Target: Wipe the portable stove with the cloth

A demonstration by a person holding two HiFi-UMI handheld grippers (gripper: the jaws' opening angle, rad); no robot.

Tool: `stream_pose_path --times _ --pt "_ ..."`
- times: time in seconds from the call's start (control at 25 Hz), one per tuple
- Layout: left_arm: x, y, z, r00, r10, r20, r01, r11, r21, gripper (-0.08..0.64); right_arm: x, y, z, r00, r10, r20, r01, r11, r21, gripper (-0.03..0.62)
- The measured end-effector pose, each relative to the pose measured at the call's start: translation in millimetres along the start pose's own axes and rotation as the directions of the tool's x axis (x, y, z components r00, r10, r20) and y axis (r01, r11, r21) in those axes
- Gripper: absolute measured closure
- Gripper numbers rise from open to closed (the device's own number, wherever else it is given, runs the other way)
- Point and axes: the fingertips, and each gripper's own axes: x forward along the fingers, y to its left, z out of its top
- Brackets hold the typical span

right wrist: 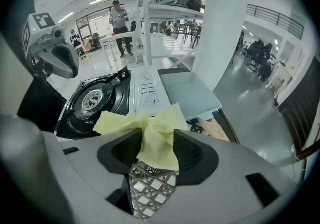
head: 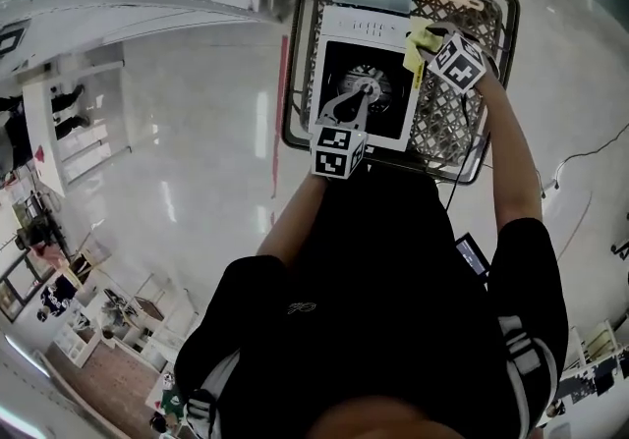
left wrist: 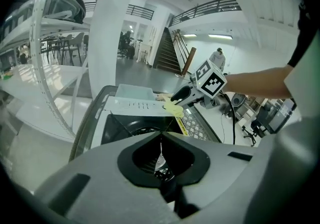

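The right hand-held gripper [right wrist: 156,142] tips steeply down on an outstretched forearm. Its jaws stand wide apart, and the yellow cloth [right wrist: 125,120] lies bunched loosely between them at the stove's [right wrist: 145,87] far right edge. The left hand-held gripper [left wrist: 161,137], jaws closed and empty, angles down over the burner [head: 379,80]. The stove sits in a wire basket [head: 447,128].

Glossy pale floor [head: 197,133], white shelving [left wrist: 50,27], staircase [left wrist: 165,55]
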Motion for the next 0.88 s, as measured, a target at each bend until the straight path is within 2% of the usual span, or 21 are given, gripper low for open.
stream_pose_path --times 0.12,0.36,0.56,0.88 --pt "-5 8 -4 1.000 0.009 0.000 -0.009 1.000 -0.017 0.538 2 1 8 1.000 0.015 -0.026 -0.016 1.000 -0.022 0.382" --pt "-6 14 -3 1.000 0.008 0.011 -0.008 1.000 -0.022 0.538 8 3 11 0.998 0.038 -0.048 -0.038 0.999 -0.008 0.382" --pt "-7 15 -6 1.000 0.005 0.009 -0.005 1.000 -0.029 0.538 16 7 13 0.998 0.055 -0.009 -0.054 0.995 0.085 0.382" --pt "-19 27 -15 1.000 0.014 -0.007 -0.015 0.999 -0.049 0.538 24 16 34 0.998 0.050 -0.029 -0.049 0.998 0.036 0.377"
